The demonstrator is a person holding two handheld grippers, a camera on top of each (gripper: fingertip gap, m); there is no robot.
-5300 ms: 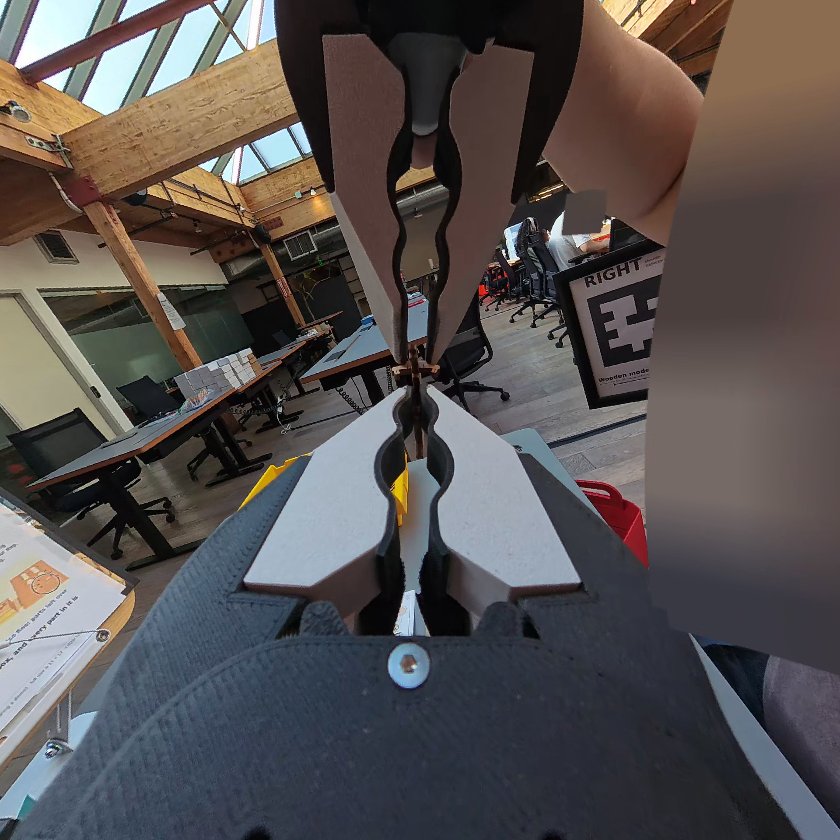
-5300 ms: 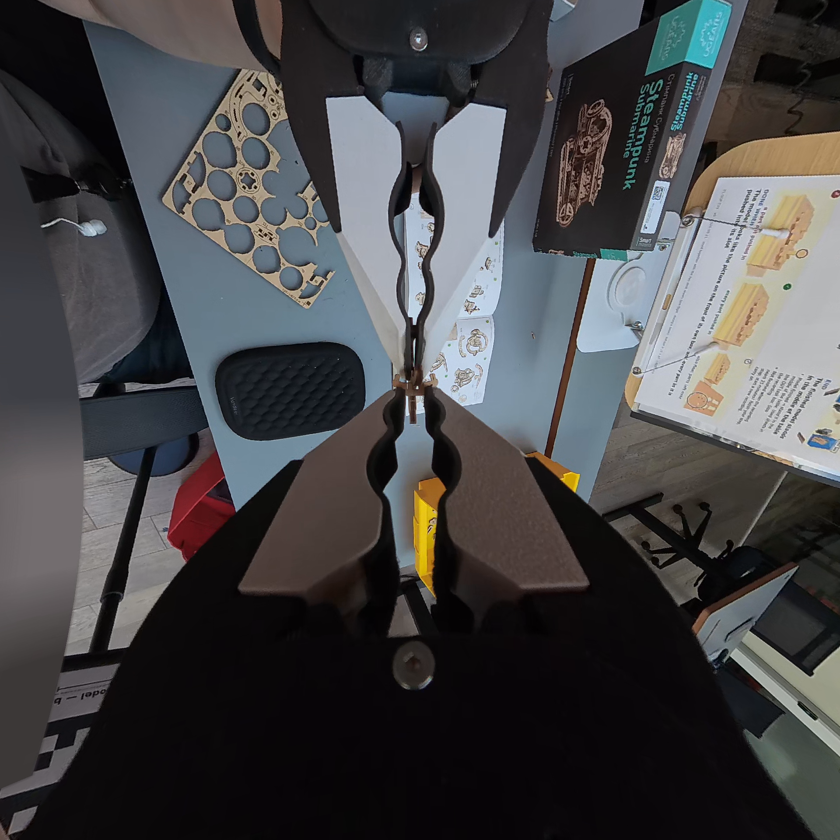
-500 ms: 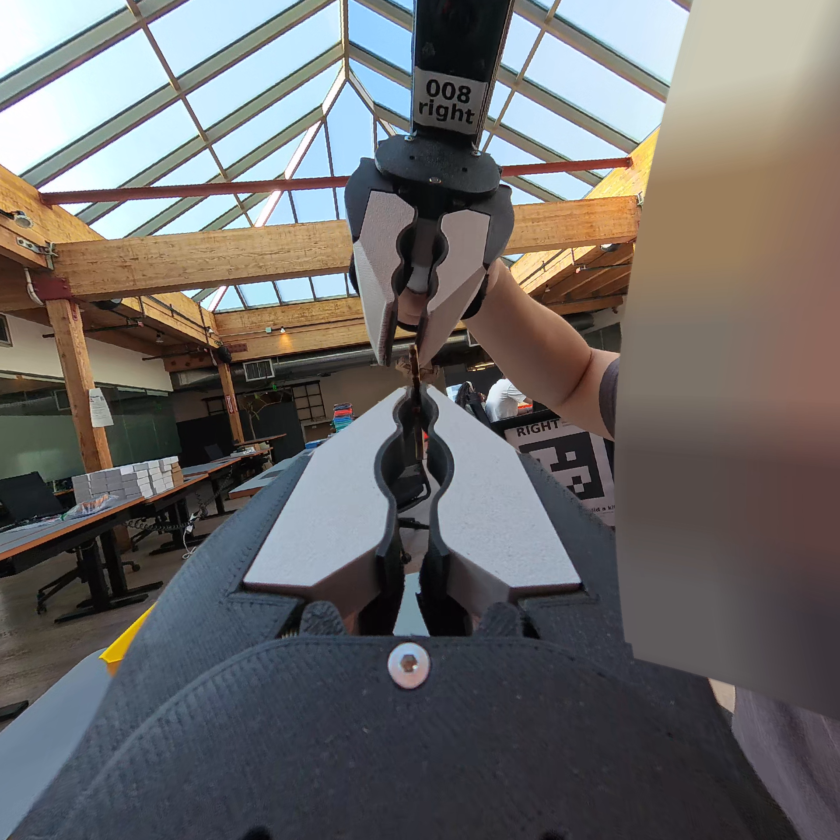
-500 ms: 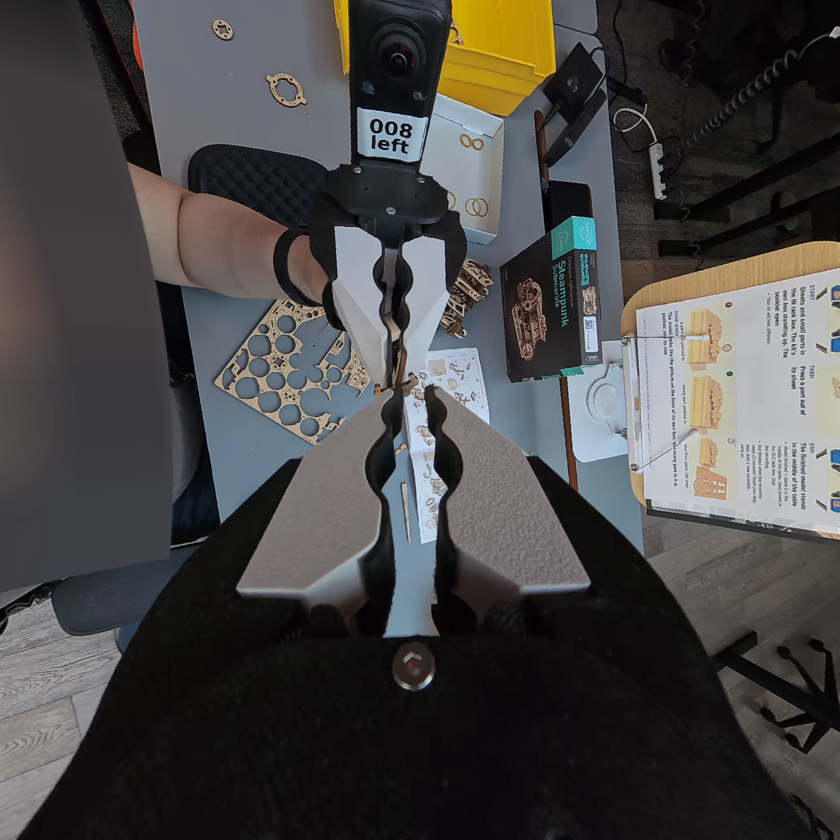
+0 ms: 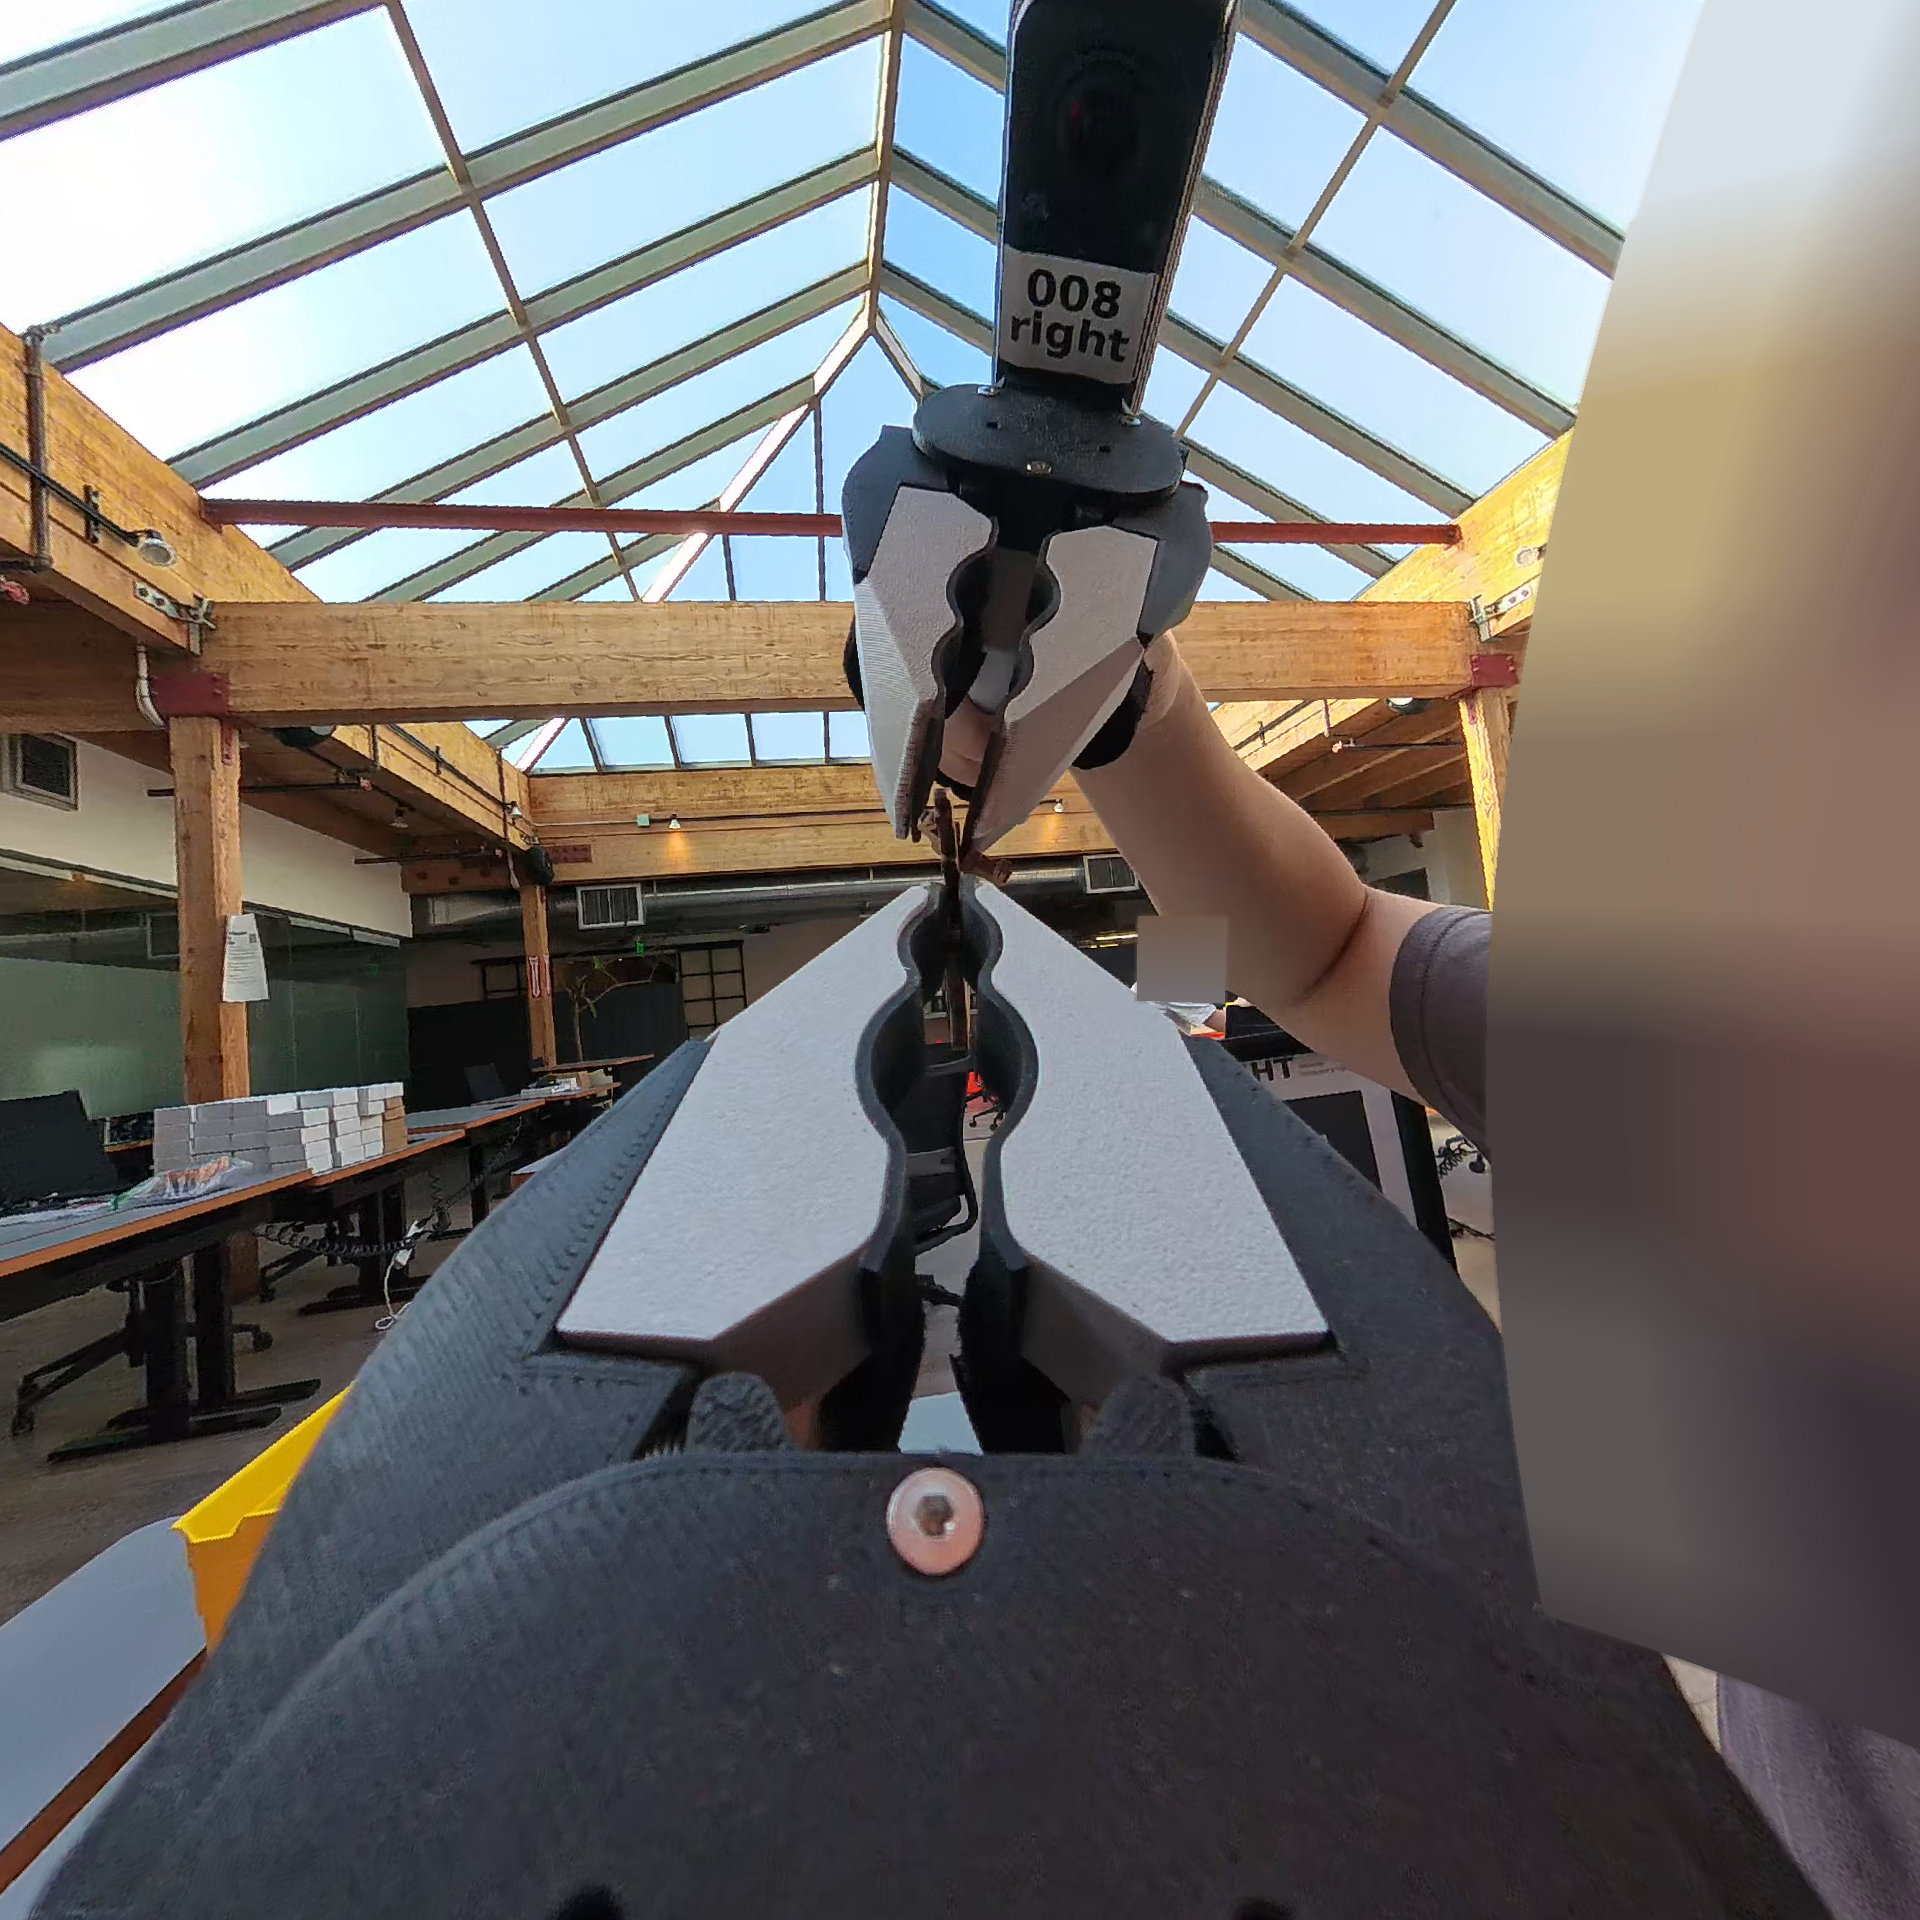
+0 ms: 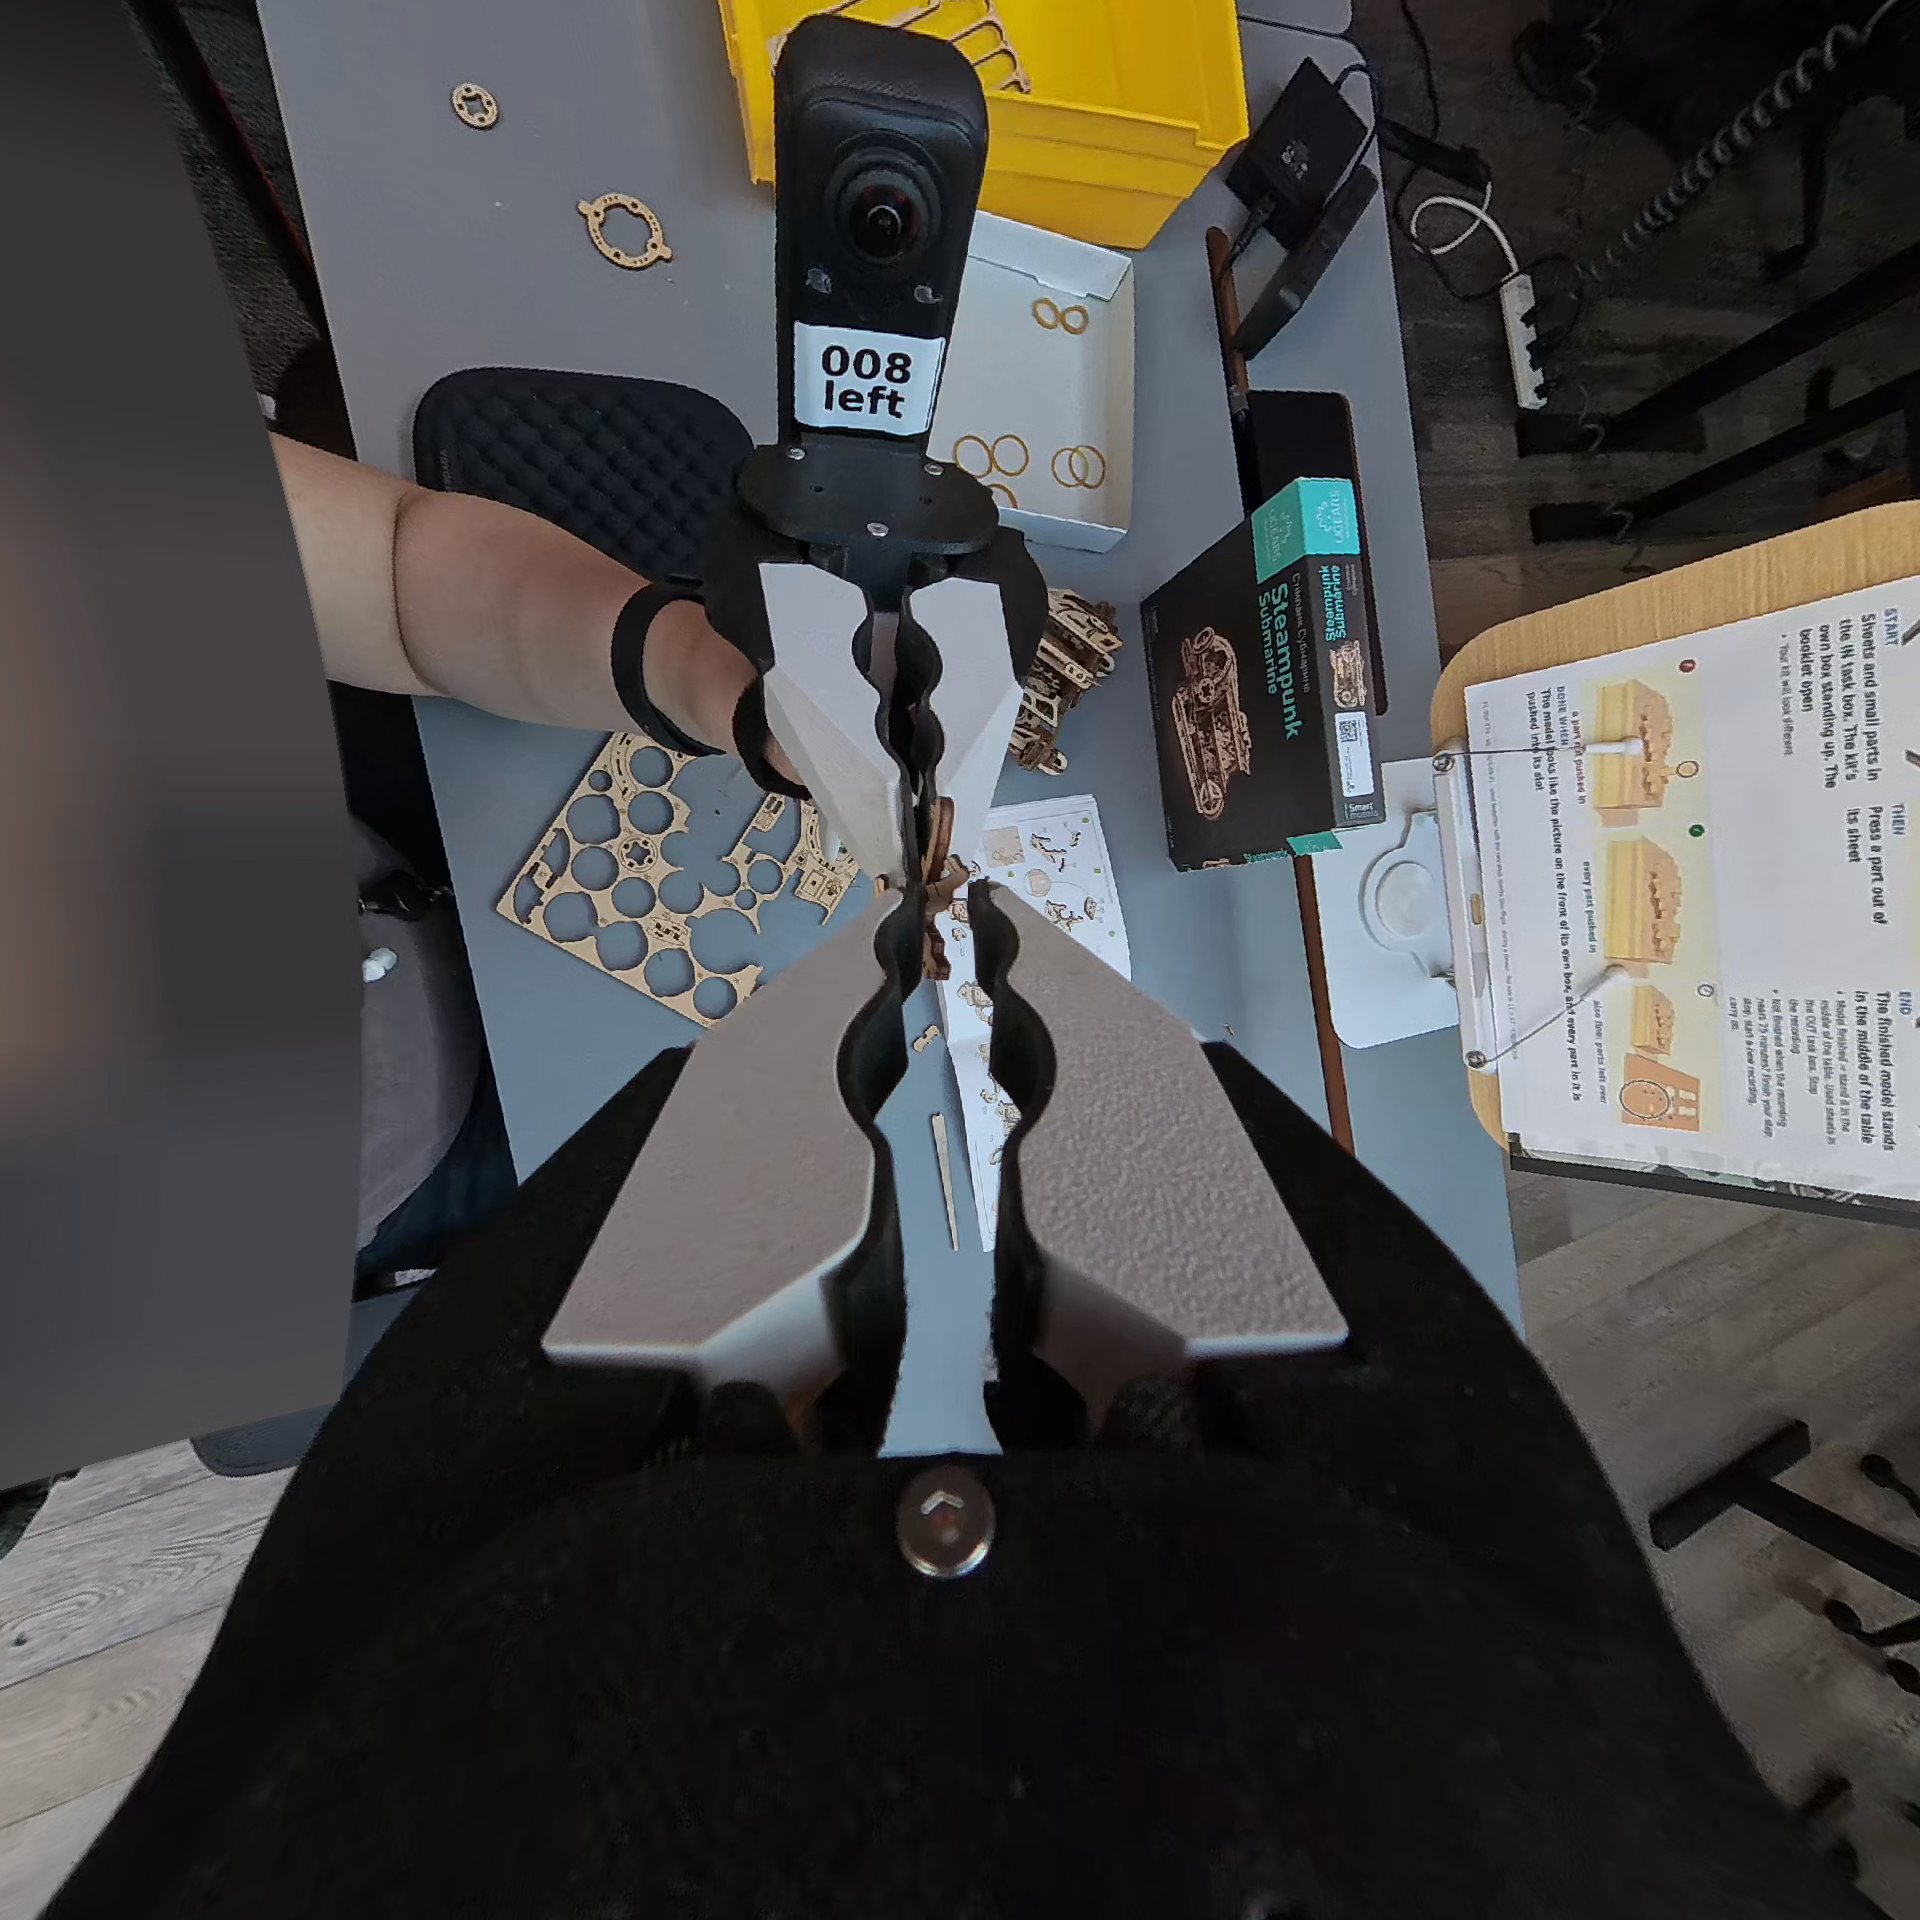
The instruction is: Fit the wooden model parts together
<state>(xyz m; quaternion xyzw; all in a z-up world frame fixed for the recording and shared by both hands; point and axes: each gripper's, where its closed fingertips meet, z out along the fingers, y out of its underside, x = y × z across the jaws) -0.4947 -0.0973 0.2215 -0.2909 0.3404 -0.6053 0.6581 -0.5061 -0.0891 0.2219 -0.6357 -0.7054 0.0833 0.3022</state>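
The left gripper (image 5: 951, 904) has its jaws clamped on a thin wooden part (image 5: 948, 982) that stands edge-on between them. It is held in the air above the table (image 6: 520, 312), probably so the slot faces its partner. The right gripper (image 6: 940, 896) meets it tip to tip, jaws closed on a second small wooden piece (image 6: 935, 951); the two pieces touch where the tips meet, though how deep the joint sits is too small to tell. Opposed grips let each push against the other. Below lie the punched-out sheet (image 6: 665, 894) near the table's left edge, the instruction leaflet (image 6: 1049, 894), and the kit box (image 6: 1268, 686) toward its right edge.
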